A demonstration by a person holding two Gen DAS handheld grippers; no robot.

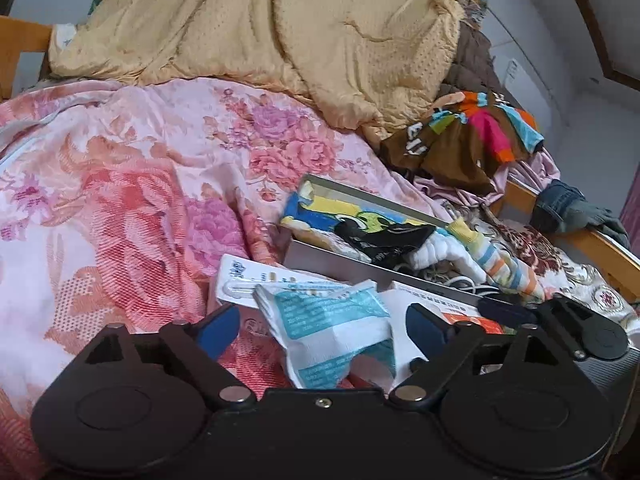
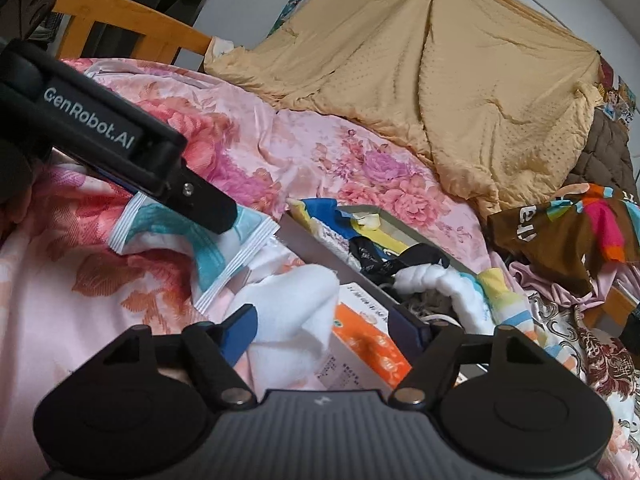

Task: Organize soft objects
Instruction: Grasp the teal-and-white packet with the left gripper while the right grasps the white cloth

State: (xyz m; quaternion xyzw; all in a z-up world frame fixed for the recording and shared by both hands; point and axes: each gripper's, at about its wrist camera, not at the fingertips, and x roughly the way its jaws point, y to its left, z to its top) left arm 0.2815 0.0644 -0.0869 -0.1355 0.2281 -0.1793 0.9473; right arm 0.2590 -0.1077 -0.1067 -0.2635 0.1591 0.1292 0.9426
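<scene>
While both grippers hang over the cluttered bed, most of the risk sits low in the frames. At the left of the right wrist view, the left gripper [image 2: 224, 216] reaches down onto a teal-and-white packet [image 2: 188, 240] lying on the floral quilt [image 2: 320, 152]; in its own view the left gripper [image 1: 320, 324] has its fingers spread wide with the packet [image 1: 324, 320] between them, not pinched. Closing from here could catch only the crinkled top flap, so the packet might slide out or tear.

Toward the lower centre of the right wrist view, the right gripper [image 2: 332, 328] is also released, with a white cloth [image 2: 296, 312] bunched between its fingers and an orange box [image 2: 368, 344] just beside the right one. A squeeze may grab the box edge with the cloth, dragging stiff card along with the soft item.

Right of centre, the grey tray [image 2: 304, 240] already holds socks [image 2: 400, 256], a white roll [image 2: 432, 276] and a striped sock [image 2: 508, 304] hanging over its rim; I think the tray tilts on the quilt, though the fisheye makes that hard to judge. A nudge could tip it or spill that sock.

At the far right, the brown garment [image 2: 560, 232] lies well apart.
</scene>
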